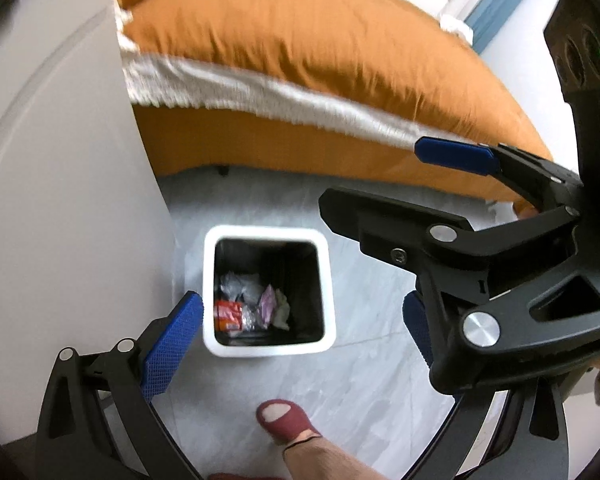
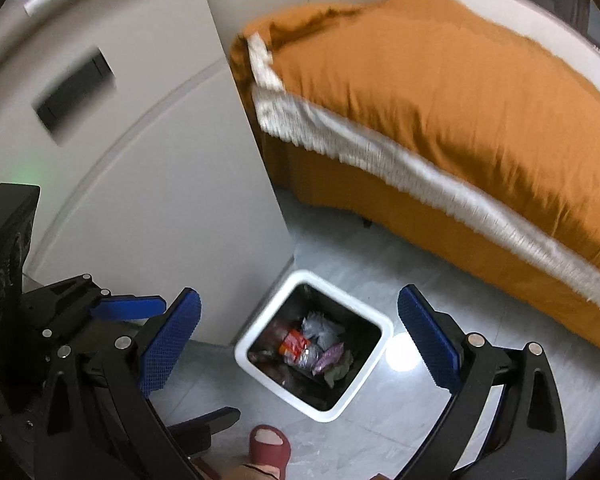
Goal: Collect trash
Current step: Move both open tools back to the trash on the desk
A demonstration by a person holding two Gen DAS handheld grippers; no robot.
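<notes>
A white square trash bin with a black inside stands on the grey floor, open at the top. Several wrappers lie in it: an orange one, a clear one and a purple one. The bin also shows in the right wrist view, with the wrappers at its bottom. My left gripper is open and empty above the bin. My right gripper is open and empty above the bin; it crosses the left wrist view at the right. The left gripper shows at the left edge of the right wrist view.
A bed with an orange cover and a white fringed sheet stands behind the bin. A white cabinet wall rises just left of the bin. The person's foot in a red slipper stands on the floor near the bin.
</notes>
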